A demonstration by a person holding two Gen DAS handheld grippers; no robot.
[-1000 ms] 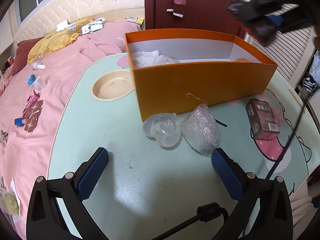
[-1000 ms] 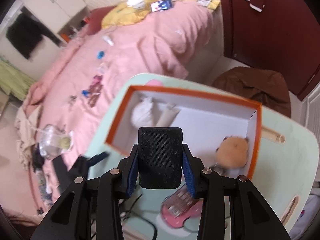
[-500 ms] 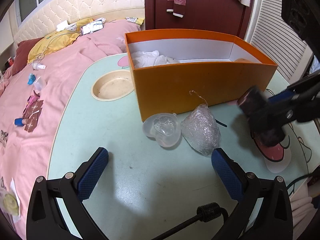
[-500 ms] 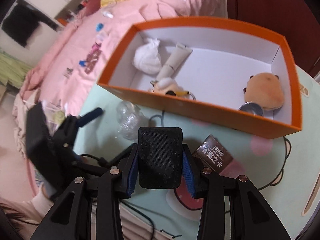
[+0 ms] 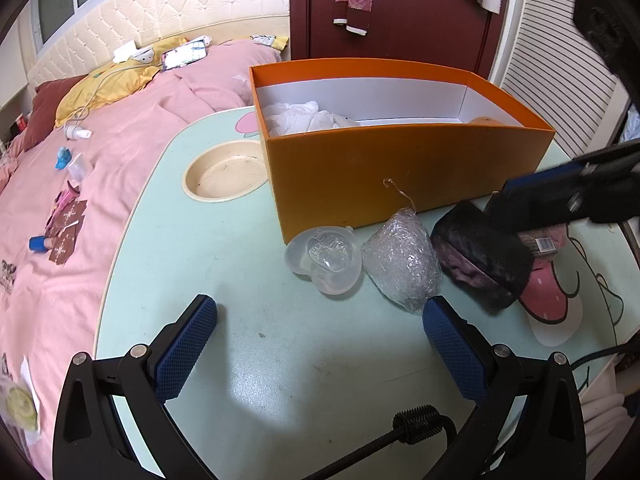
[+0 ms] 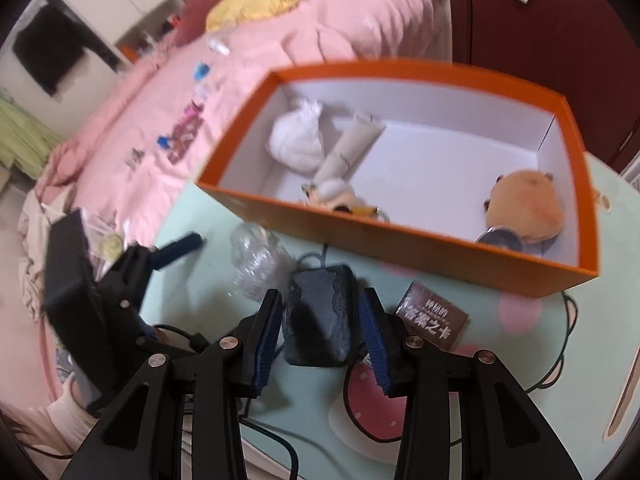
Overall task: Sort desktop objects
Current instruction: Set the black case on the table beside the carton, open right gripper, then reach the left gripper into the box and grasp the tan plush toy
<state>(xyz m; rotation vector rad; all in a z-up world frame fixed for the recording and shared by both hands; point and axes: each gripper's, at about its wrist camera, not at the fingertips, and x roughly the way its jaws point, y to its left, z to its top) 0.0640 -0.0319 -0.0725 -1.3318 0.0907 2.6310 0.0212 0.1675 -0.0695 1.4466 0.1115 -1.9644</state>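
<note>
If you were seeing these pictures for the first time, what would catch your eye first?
The big orange box on the pale green table, with a brown plush toy in its right end. Just in front, a dark pouch sits between the right gripper fingers, beside crumpled clear plastic.

Brown card box (image 6: pixel 432 320) partly hidden behind right tool (image 6: pixel 322 334); the whole right view blurred
</note>
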